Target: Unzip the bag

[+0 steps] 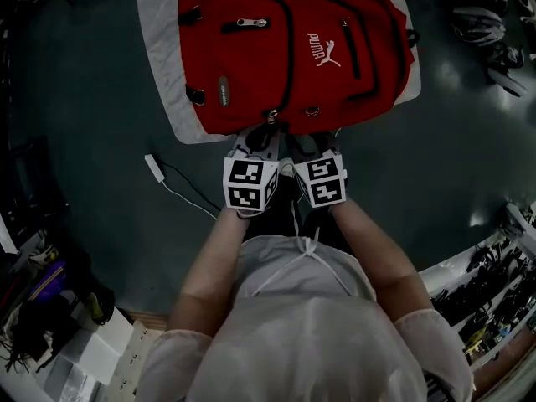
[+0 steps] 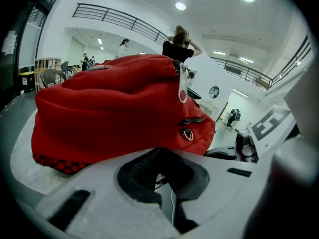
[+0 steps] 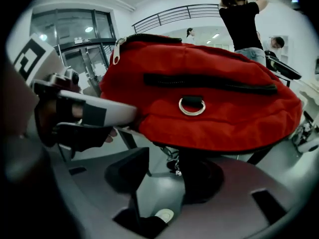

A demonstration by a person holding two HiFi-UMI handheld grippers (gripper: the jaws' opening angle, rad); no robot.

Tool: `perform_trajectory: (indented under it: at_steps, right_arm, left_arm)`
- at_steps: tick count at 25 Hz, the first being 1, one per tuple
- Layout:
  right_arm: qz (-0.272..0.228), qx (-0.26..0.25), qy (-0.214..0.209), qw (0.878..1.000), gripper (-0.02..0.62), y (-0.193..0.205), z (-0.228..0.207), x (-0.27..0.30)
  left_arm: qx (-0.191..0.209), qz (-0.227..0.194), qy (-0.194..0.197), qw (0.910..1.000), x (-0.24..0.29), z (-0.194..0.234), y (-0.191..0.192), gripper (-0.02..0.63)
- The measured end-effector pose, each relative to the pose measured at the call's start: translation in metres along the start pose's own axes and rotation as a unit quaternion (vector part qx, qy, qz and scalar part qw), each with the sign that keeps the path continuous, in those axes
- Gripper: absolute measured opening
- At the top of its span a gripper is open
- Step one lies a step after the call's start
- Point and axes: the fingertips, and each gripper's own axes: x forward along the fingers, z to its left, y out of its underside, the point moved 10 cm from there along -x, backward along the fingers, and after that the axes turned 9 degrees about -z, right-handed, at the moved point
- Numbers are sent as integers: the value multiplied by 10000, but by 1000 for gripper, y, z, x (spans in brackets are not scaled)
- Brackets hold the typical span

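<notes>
A red backpack (image 1: 293,48) lies flat on a grey mat (image 1: 163,57) on the floor. Both grippers sit side by side at its near edge. The left gripper (image 1: 255,138) touches the edge close to a zipper pull (image 1: 270,115), and its jaws look shut with nothing between them (image 2: 162,163). Just to its right, the right gripper (image 1: 314,141) is open (image 3: 164,173). A small metal pull (image 3: 175,168) dangles under the bag between its pads without touching them. A long silver zipper pull (image 2: 183,86) hangs at the bag's top seam (image 3: 116,51). A D-ring (image 3: 192,106) faces the right gripper.
A white charger with its cable (image 1: 157,168) lies on the dark floor left of the grippers. Clutter fills the lower left corner (image 1: 50,308), and a rack of cables (image 1: 494,291) stands at the right. A person (image 3: 244,19) stands beyond the bag.
</notes>
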Motion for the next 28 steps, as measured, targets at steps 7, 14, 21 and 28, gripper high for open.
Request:
perform_trajectory:
  at_steps: [7, 14, 21, 28]
  right_arm:
    - [-11, 117, 150, 9998, 150, 5, -2, 17]
    - [107, -63, 3, 9999, 38, 4, -2, 14]
    - [589, -784, -305, 9947, 35, 0, -11, -5]
    - [789, -957, -467, 9912, 35, -1, -28, -18]
  left_arm:
    - [33, -47, -86, 9999, -1, -4, 0, 20]
    - [94, -108, -75, 9999, -1, -2, 3, 20]
    - [213, -114, -199, 9995, -2, -5, 3, 20]
    - [209, -121, -524, 9983, -1, -10, 4, 20]
